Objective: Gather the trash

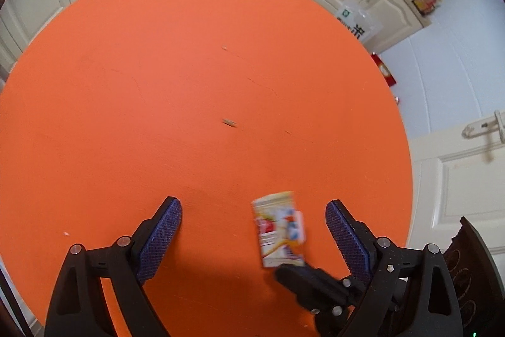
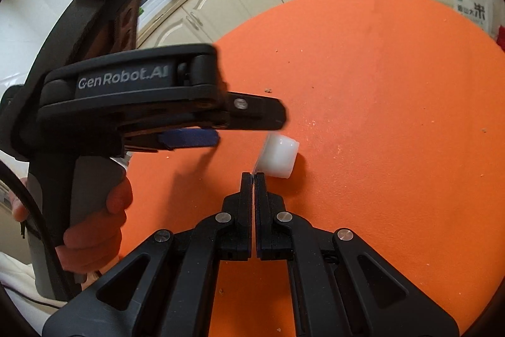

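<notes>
You are holding the left gripper [image 1: 252, 210] jaws apart; the right gripper [image 2: 253, 176] jaws are clamping the cup's [image 2: 279, 157] lid edge over the orange bench [image 1: 157, 84].

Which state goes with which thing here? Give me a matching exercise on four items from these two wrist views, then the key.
Things:
1. left hand-held gripper
2. right hand-held gripper
3. small printed container
4. round table

States:
A. orange top, scattered with crumbs
B. fingers pressed together, pinching the container's thin edge
C. fingers spread wide, nothing touching the pads
D. white body with a colourful lid, held at one edge, between the open fingers

Pairs: 1-C, 2-B, 3-D, 4-A
</notes>
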### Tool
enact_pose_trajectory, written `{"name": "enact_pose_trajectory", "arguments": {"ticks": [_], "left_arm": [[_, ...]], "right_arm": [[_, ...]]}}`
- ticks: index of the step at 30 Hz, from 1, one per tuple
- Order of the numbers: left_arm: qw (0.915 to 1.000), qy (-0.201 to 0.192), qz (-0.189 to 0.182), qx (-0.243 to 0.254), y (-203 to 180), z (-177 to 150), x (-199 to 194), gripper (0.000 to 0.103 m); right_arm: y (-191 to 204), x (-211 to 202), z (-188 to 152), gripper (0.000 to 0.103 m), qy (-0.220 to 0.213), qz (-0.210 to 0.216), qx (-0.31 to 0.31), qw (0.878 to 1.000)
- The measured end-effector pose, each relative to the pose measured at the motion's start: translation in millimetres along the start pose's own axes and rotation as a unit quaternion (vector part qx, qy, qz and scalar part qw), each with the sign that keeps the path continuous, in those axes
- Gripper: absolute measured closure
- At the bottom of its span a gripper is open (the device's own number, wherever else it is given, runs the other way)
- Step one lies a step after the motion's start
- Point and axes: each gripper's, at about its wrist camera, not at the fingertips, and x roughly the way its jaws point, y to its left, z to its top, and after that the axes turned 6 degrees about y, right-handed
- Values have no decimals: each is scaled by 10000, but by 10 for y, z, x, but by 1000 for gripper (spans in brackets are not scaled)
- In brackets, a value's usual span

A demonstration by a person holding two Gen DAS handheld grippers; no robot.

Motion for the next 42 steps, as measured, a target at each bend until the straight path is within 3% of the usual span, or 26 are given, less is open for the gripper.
{"name": "enact_pose_trajectory", "arguments": {"ticks": [3,6,7,8,16,19,24,31,34,37,40,42], "left_arm": [[9989,0,380,265,-88,23,16,22],[9972,-78,665,324,-91,48,-22,49],[9972,-93,651,350,-75,55,-43,60],[9979,-54,533,365,-58,62,-48,65],[9991,-124,293,276,202,21,-257,82],[9994,-130,213,248,312,-65,-301,84],[9994,-78,105,309,500,-243,-406,85],[9989,-65,-100,462,648,-347,-580,85],[9979,-143,-17,638,770,-502,-740,85],[9963,55,1,862,753,-531,-728,86],[9933,91,460,1059,821,-536,-718,87],[9936,221,403,1032,922,-519,-705,88]], "right_arm": [[-7,-14,1,101,-64,-51,2,10000],[-13,-26,12,101,-148,-139,22,9998],[-16,-30,10,101,-167,-159,27,9997],[-11,-28,6,101,-180,-173,21,9997],[51,7,-108,100,-440,-539,171,9974],[54,35,-106,98,-559,-566,243,9965],[-37,144,-22,85,-625,-686,404,9949],[-44,141,-77,83,-554,-615,338,9960],[83,141,-91,78,-464,-778,-37,9959],[159,118,-115,78,-316,-881,-482,9944],[88,70,-44,68,-327,-502,-431,9973],[59,78,21,69,-249,-487,-562,9969]]}}
